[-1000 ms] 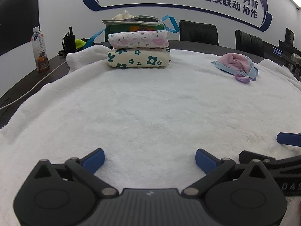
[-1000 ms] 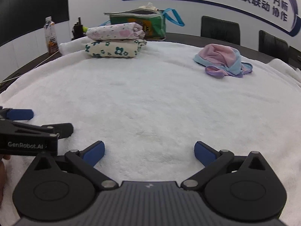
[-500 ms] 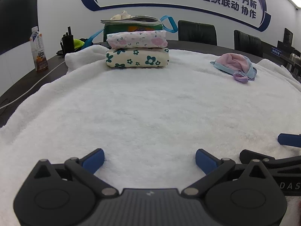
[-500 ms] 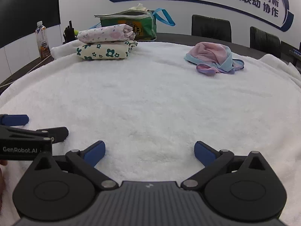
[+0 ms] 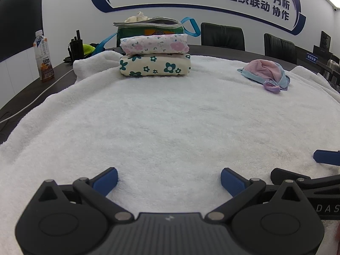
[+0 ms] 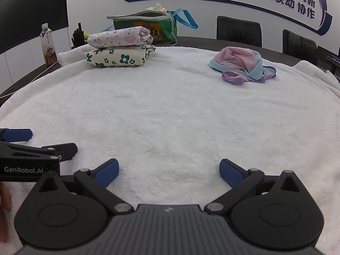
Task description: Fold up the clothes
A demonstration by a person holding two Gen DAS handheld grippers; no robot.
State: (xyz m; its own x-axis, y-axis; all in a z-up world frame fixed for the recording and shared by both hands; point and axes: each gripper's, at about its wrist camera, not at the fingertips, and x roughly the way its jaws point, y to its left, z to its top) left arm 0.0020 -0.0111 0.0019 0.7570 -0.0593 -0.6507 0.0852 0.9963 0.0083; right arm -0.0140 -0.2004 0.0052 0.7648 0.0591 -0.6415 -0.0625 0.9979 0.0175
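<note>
Two folded garments (image 5: pixel 154 58) stacked before green bag (image 5: pixel 148 29), bottle (image 5: pixel 43 58) leftward

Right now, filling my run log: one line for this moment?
left claw open, empty | right claw open, empty | two folded garments stacked | pink garment unfolded

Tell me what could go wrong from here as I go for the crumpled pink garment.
The pink and blue garment lies bunched with thin straps trailing, so the open right gripper may catch only a strap and drag it. The plush white towel could get pinched along with the fabric. The left gripper, also open, sits close beside the right, so the two may collide when moving off.
</note>
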